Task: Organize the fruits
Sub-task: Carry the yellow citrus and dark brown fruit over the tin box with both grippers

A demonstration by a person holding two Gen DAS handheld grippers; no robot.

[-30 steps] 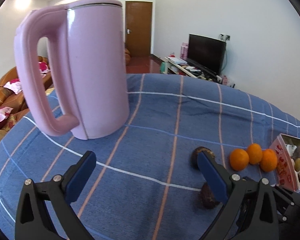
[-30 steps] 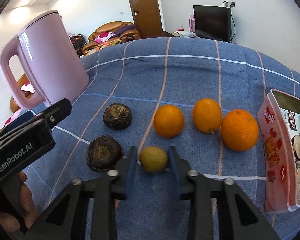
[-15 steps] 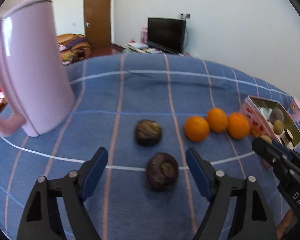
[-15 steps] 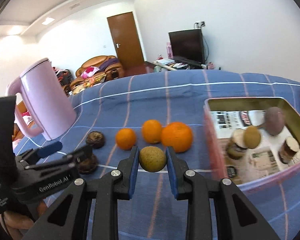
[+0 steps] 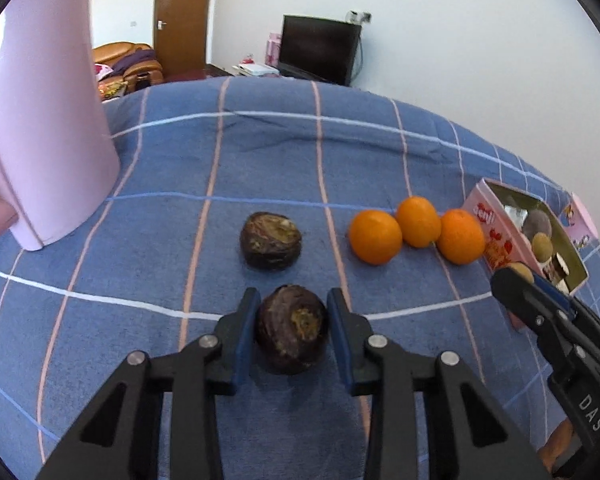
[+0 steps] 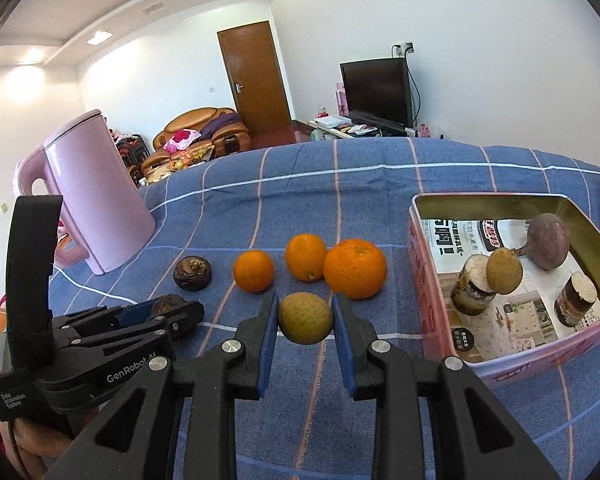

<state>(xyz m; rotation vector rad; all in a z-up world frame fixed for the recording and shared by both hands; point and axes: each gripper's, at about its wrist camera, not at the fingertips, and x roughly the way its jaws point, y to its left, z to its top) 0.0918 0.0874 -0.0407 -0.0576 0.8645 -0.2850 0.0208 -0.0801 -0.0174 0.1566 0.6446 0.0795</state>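
A dark, wrinkled passion fruit (image 5: 291,329) lies on the cloth; a second one (image 5: 270,246) sits just beyond, three oranges (image 5: 416,229) in a touching row beside it, a tan longan (image 6: 305,318) lifted

My left gripper (image 5: 292,332) points down at a slant toward the cloth, and its jaws are closing, with a dark brown fruit (image 5: 291,329) between them; the blue pads stand at the two sides of it, and I cannot tell if they press on it already. My right gripper (image 6: 305,318) also points down at a slant and is clamped on a small yellow-brown fruit (image 6: 305,318), which it holds above the cloth. In the right wrist view my left gripper shows at the lower left, with part of my hand (image 6: 32,446) under it, gripping its black handle.
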